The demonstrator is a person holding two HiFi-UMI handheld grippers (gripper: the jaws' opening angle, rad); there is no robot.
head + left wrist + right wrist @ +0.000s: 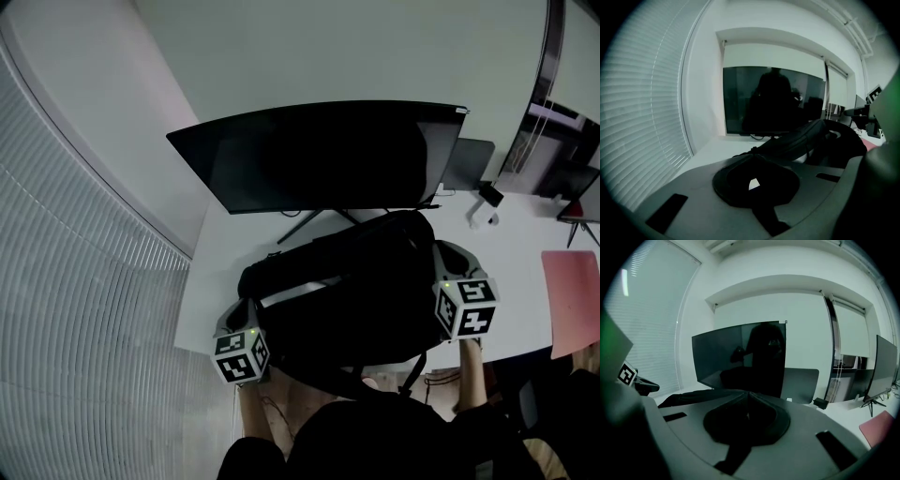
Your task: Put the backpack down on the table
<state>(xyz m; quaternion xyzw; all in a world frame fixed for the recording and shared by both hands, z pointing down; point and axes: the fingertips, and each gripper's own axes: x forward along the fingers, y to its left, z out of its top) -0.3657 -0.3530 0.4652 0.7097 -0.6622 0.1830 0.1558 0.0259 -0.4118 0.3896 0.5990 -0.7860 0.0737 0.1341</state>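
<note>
The black backpack [347, 291] hangs between the two tongs, over the near edge of the white table [525, 272] and just in front of a dark monitor [319, 155]. The left tongs [752, 158] are pinched shut on fabric at the backpack's left end. The right tongs [747, 393] are closed tight on its right side. Nothing of the backpack's contents shows. A pink sheet [570, 300] lies on the table, well to the right.

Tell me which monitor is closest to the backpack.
The wide dark monitor directly behind the backpack; the other monitor stands far off at the table's right edge.
</note>
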